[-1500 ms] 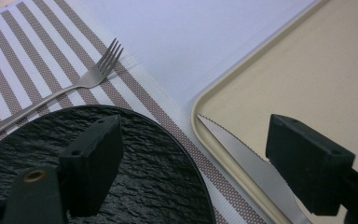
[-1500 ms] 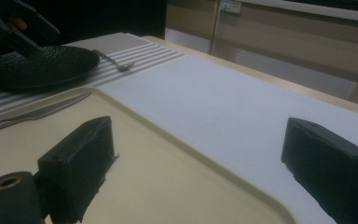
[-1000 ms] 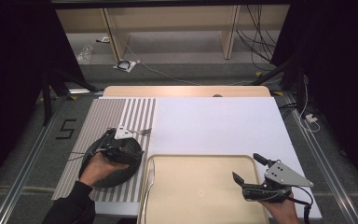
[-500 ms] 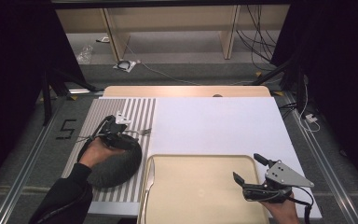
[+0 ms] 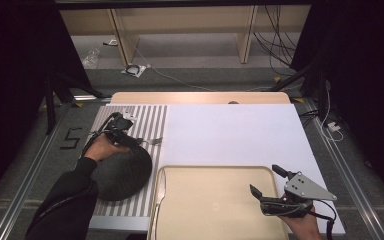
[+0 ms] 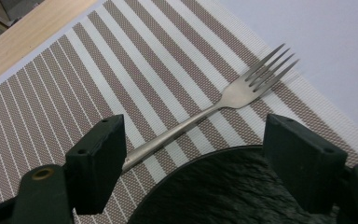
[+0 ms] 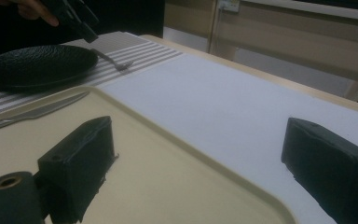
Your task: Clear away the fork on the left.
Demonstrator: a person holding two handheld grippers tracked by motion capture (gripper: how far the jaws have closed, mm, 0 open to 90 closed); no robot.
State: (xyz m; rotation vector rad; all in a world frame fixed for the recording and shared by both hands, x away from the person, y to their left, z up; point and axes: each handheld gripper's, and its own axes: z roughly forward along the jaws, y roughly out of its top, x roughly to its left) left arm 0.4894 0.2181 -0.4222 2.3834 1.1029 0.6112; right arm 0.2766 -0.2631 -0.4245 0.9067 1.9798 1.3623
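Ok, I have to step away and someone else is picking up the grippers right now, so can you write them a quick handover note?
Left gripper: open, jaws either side of the fork handle, not closed on it.
Right gripper: open, empty, over the beige tray.
Fork lies on the striped placemat beside the black plate; a knife lies at the tray's left edge.
Done: plate on the placemat.
Left, probably: grip the fork and place it, then the knife.
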